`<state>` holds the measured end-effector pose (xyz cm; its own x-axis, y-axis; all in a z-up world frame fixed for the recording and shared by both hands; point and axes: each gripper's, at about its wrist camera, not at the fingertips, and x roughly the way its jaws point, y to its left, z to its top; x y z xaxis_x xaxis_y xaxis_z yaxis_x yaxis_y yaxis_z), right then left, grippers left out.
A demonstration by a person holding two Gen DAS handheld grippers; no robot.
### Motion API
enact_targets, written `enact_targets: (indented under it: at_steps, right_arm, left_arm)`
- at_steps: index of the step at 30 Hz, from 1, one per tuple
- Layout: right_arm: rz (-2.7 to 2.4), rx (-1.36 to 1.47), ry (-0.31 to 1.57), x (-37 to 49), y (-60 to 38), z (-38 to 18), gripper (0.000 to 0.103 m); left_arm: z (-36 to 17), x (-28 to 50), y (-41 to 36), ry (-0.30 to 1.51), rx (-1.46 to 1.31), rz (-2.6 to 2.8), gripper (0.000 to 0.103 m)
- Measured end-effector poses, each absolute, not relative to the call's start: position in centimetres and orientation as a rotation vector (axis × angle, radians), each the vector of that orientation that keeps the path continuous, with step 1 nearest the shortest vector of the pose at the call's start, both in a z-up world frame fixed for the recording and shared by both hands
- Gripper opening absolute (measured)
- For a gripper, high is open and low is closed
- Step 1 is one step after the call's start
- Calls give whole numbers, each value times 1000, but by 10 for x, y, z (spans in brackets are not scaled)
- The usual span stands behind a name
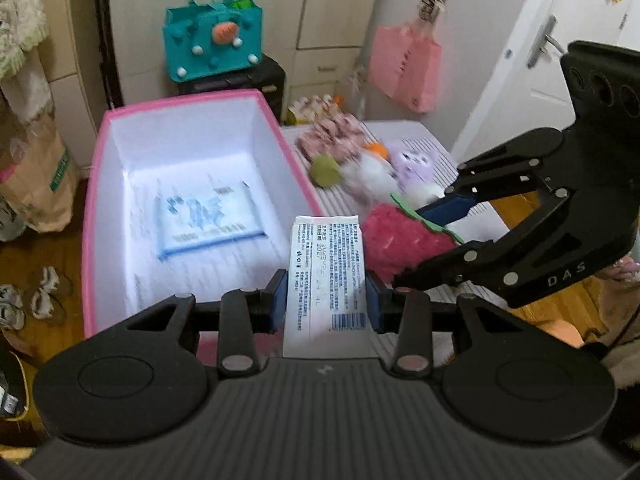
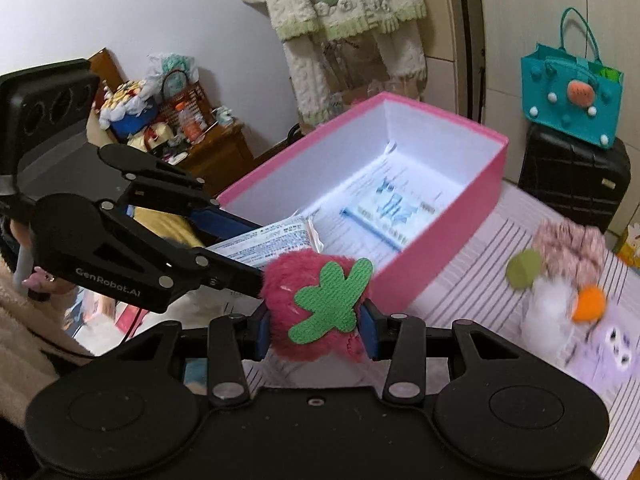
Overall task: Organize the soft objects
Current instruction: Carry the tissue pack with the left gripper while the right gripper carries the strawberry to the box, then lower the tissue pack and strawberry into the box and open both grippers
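Observation:
My left gripper (image 1: 326, 300) is shut on a white tissue pack (image 1: 326, 276) printed with small text, held near the front rim of the pink box (image 1: 192, 98). In the right wrist view the same tissue pack (image 2: 272, 242) hangs over the box's near corner. My right gripper (image 2: 316, 330) is shut on a fluffy red strawberry plush (image 2: 308, 300) with a green felt leaf, just beside the pink box (image 2: 440, 248). The strawberry plush (image 1: 400, 240) also shows right of the tissue pack. A blue-and-white flat pack (image 1: 212, 216) lies on the box floor.
Several plush toys lie on the striped bed: a white one with an orange part (image 2: 560, 312), a purple one (image 1: 412, 164), a green ball (image 1: 325, 171) and a pink fuzzy one (image 1: 336, 132). A teal bag (image 1: 212, 40) sits on a black suitcase (image 2: 572, 180) behind the box.

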<state>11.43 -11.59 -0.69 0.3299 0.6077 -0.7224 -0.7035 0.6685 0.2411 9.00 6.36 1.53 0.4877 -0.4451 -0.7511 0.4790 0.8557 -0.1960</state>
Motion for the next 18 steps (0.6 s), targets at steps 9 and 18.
enact_targets:
  at_steps: [9, 18]
  right_arm:
    - [807, -244, 767, 164, -80, 0, 48]
    - [755, -399, 791, 229, -43, -32, 48]
  left_arm:
    - [14, 159, 88, 812, 80, -470, 38]
    - [-29, 234, 83, 924, 135, -381, 38]
